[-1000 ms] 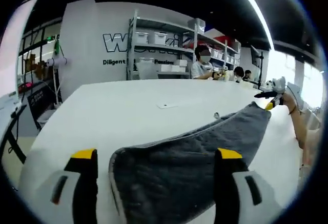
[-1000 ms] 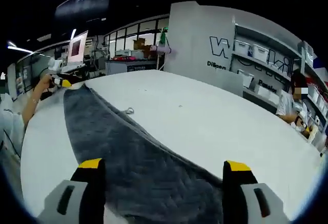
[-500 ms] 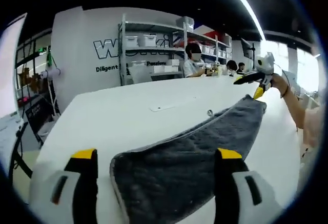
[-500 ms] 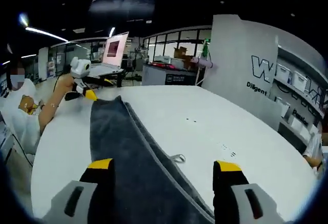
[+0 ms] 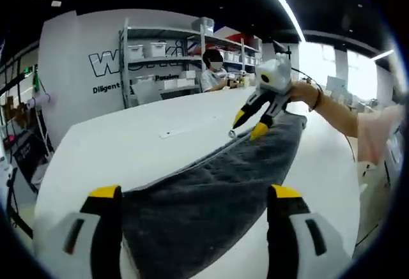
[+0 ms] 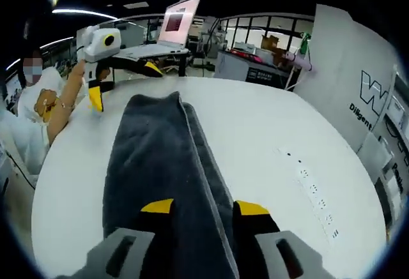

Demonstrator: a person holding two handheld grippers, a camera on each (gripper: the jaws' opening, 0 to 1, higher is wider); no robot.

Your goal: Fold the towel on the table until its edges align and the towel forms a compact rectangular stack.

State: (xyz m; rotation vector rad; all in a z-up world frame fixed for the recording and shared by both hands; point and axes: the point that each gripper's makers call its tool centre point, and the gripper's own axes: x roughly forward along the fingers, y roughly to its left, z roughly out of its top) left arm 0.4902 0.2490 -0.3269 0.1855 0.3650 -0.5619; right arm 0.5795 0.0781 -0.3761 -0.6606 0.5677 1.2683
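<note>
A dark grey towel [image 5: 211, 189] lies on the white table [image 5: 128, 138] as a long strip folded lengthwise. My left gripper [image 5: 195, 196] stands open over one end, its jaws wide apart with the towel lying between them. In the same view my right gripper [image 5: 249, 127] is held by a hand at the towel's far end, tips pointing down at the cloth. In the right gripper view the towel [image 6: 153, 145] runs up between my right gripper's [image 6: 204, 207] narrowed jaws, which close on it. At the far end the left gripper [image 6: 124, 84] hangs open.
Shelves with white boxes [image 5: 160, 55] and a seated person [image 5: 209, 75] stand beyond the table's far edge. A laptop [image 6: 182, 20] sits on a desk behind. A person's body [image 6: 38, 100] is at the table's left rim. Small marks [image 6: 313, 189] dot the table.
My right gripper's jaws have narrowed from wide apart onto the towel. The two grippers have come closer together along the strip. My left gripper stays open.
</note>
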